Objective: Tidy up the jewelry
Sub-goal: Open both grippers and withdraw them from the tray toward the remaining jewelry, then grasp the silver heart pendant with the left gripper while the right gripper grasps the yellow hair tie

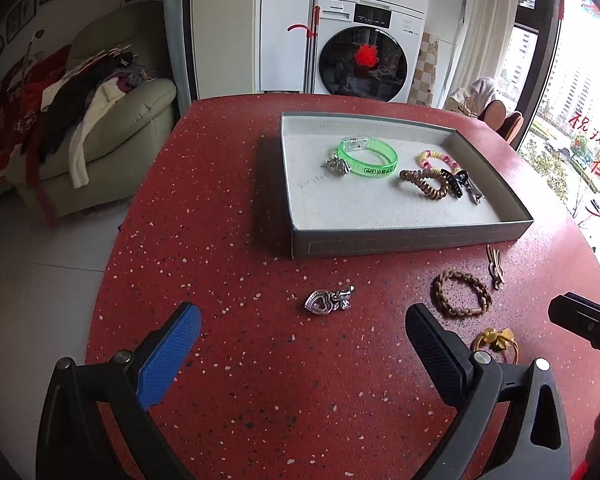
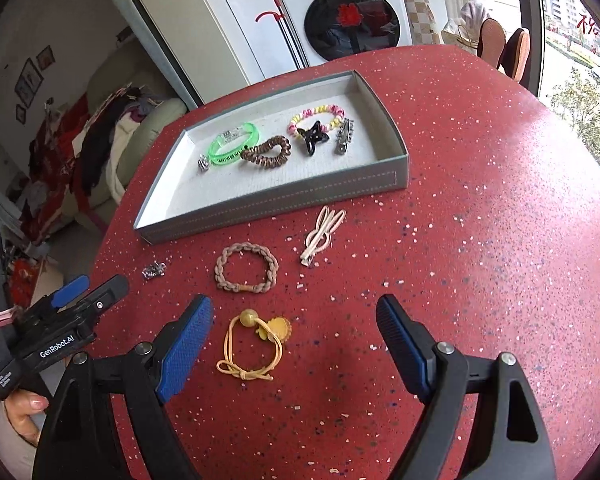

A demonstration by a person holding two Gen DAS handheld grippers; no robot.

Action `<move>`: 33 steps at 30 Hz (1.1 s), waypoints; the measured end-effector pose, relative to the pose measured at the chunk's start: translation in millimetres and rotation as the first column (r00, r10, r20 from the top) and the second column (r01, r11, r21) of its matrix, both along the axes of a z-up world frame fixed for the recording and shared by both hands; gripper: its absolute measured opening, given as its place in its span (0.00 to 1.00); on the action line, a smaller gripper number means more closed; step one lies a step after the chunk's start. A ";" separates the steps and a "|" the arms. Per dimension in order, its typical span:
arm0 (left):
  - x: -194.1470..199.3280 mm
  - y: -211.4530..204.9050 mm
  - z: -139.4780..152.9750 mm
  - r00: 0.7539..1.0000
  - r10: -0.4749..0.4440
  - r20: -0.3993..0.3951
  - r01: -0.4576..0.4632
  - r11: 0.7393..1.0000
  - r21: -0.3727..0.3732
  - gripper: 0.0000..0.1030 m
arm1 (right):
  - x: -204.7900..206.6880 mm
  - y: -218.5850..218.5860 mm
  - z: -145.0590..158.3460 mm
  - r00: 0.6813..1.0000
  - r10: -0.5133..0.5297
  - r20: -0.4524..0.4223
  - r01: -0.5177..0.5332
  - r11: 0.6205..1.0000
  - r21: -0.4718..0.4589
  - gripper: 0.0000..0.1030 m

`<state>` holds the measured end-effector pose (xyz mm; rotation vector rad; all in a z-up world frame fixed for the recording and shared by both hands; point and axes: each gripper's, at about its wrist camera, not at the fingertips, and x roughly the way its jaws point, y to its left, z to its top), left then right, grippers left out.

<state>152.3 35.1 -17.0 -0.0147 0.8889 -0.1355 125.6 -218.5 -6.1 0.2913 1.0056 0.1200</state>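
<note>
A grey tray (image 1: 412, 236) (image 2: 268, 204) on the red table holds a green bangle (image 1: 368, 158) (image 2: 232, 146), a brown spiral hair tie (image 1: 424, 183) (image 2: 266, 153), a beaded bracelet (image 1: 436, 158) (image 2: 320, 114), a black claw clip (image 2: 312, 136), a silver clip (image 2: 344, 136) and a silver charm (image 1: 334, 167). On the table lie a silver heart pendant (image 1: 330, 300) (image 2: 154, 270), a braided brown bracelet (image 1: 460, 294) (image 2: 246, 268), a beige clip (image 1: 495, 266) (image 2: 322, 234) and a yellow hair tie (image 1: 496, 340) (image 2: 252, 344). My left gripper (image 1: 300, 332) is open just before the pendant. My right gripper (image 2: 296, 332) is open around the yellow hair tie.
The red speckled table (image 1: 260, 380) (image 2: 480, 240) ends at a curved edge on the left. A sofa with clothes (image 1: 100, 120) stands beyond it, a washing machine (image 1: 364, 60) behind. The other gripper's body (image 2: 60, 320) shows at the right wrist view's left edge.
</note>
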 end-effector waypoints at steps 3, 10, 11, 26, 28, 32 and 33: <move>-3.8 3.4 -12.1 0.999 0.014 -0.031 -0.014 1.000 0.002 1.00 | -4.6 4.0 -9.3 1.000 0.007 -0.023 -0.007 1.000 -0.016 0.84; 3.2 9.0 -20.8 0.997 0.044 -0.059 -0.043 0.999 0.008 1.00 | -8.2 17.1 -17.8 0.999 0.034 -0.042 -0.037 0.997 -0.071 0.84; 5.0 8.0 -20.9 0.997 0.044 -0.058 -0.044 0.999 0.009 1.00 | -8.6 18.2 -18.6 0.998 0.037 -0.043 -0.040 0.996 -0.075 0.84; 27.0 -16.2 -24.7 0.999 -0.019 -0.039 0.022 0.996 0.089 1.00 | -0.7 45.4 -22.2 0.993 0.104 -0.048 -0.112 0.970 -0.217 0.80; 29.0 -18.2 -27.2 0.999 -0.023 -0.042 0.027 0.995 0.095 1.00 | 0.6 51.6 -23.0 0.991 0.125 -0.049 -0.133 0.957 -0.257 0.77; 32.2 -21.4 -32.2 0.998 -0.037 -0.053 0.042 0.994 0.101 0.96 | -0.5 57.4 -23.4 0.986 0.159 -0.043 -0.164 0.938 -0.306 0.69; 32.1 -21.2 -32.5 0.998 -0.040 -0.049 0.044 0.995 0.094 0.96 | -0.5 57.1 -23.0 0.985 0.167 -0.040 -0.171 0.938 -0.302 0.67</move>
